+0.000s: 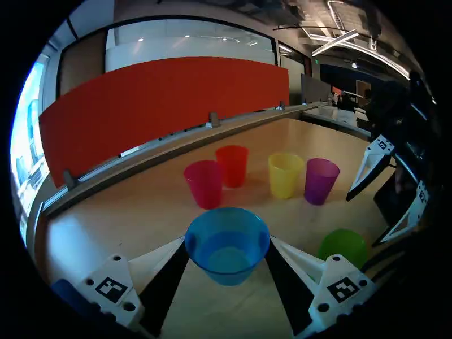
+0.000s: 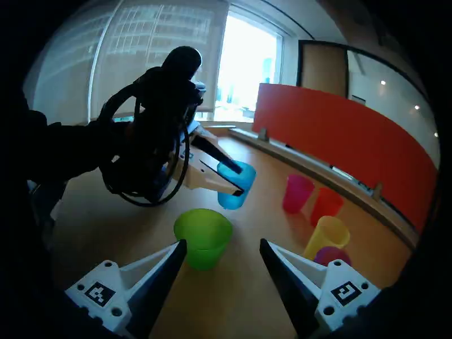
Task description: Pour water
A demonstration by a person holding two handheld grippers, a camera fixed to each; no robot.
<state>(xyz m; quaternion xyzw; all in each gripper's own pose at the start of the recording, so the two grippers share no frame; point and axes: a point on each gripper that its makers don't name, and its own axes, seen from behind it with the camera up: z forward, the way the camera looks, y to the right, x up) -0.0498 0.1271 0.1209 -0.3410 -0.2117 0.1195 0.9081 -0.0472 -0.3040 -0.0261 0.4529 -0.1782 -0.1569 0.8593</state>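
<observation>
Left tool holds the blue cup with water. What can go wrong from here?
1. The blue cup is pinched at its sides by the left tool; tilting may let it slip and spill.
2. The green cup stands unheld, right tool open; a stray stream could miss or tip it.

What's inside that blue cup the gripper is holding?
The blue cup seems to hold clear water in its lower part. The left gripper covers its sides, so the depth is unclear.
</observation>
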